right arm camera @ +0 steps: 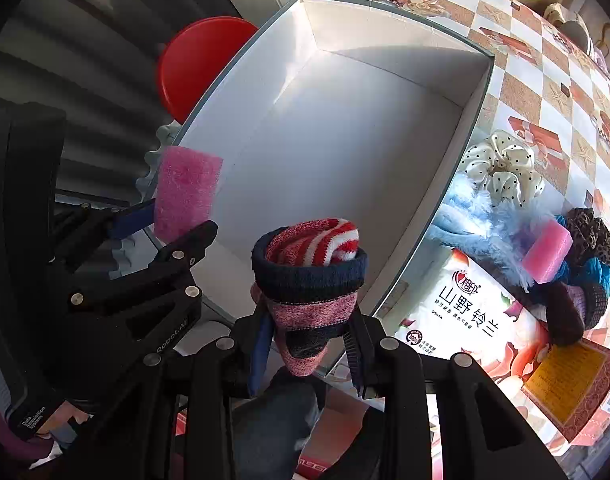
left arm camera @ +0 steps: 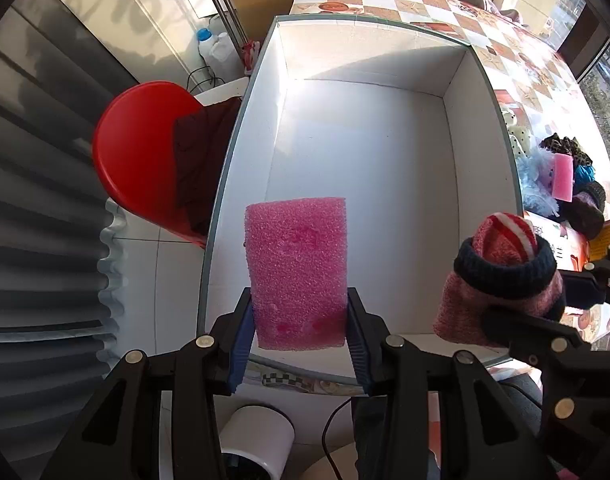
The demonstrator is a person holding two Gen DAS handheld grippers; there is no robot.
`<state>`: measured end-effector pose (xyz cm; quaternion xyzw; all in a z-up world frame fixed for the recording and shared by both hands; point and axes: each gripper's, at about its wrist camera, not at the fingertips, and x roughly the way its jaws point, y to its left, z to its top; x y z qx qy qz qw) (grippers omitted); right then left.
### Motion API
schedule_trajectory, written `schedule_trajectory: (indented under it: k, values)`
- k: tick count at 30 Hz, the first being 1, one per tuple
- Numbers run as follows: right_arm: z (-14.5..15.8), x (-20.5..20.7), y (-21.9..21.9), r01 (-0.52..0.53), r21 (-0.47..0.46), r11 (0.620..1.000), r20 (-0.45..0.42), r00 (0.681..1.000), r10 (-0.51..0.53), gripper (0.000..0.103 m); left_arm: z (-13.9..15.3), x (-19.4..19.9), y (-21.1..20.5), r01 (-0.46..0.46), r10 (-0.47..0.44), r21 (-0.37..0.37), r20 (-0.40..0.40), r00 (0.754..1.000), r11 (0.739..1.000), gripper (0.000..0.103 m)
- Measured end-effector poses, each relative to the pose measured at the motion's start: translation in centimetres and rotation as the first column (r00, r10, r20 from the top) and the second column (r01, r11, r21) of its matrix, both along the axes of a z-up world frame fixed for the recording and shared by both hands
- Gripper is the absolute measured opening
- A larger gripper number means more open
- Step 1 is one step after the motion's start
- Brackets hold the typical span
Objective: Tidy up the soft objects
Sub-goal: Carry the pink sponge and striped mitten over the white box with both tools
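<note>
My left gripper (left arm camera: 299, 320) is shut on a pink foam sponge (left arm camera: 299, 268) and holds it over the near edge of a big white open box (left arm camera: 365, 152). The sponge (right arm camera: 187, 196) and left gripper also show in the right wrist view. My right gripper (right arm camera: 309, 340) is shut on a rolled pair of knitted socks (right arm camera: 311, 268), pink with a navy cuff and red-white stripes, above the box's (right arm camera: 345, 140) near right corner. The socks (left arm camera: 505, 268) show at the right in the left wrist view.
A pile of soft things lies right of the box: a dotted scrunchie (right arm camera: 501, 168), blue fluffy cloth (right arm camera: 481, 216), a second pink sponge (right arm camera: 547, 256), dark socks (right arm camera: 577, 308), a tissue pack (right arm camera: 473, 316). A red stool (left arm camera: 137, 160) stands left of the table.
</note>
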<state>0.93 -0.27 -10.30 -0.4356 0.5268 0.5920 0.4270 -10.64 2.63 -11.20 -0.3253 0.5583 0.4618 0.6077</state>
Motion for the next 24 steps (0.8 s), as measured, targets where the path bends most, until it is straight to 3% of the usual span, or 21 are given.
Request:
schedule_trajectory:
  k: [24]
  values:
    - [-3.9, -1.3, 0.4, -0.043, -0.109, 0.993, -0.010, 0.999, 0.042, 0.034, -1.4, -0.4, 0.2, 0.011, -0.012, -0.024, -0.037, 0.999, 1.000, 0.046]
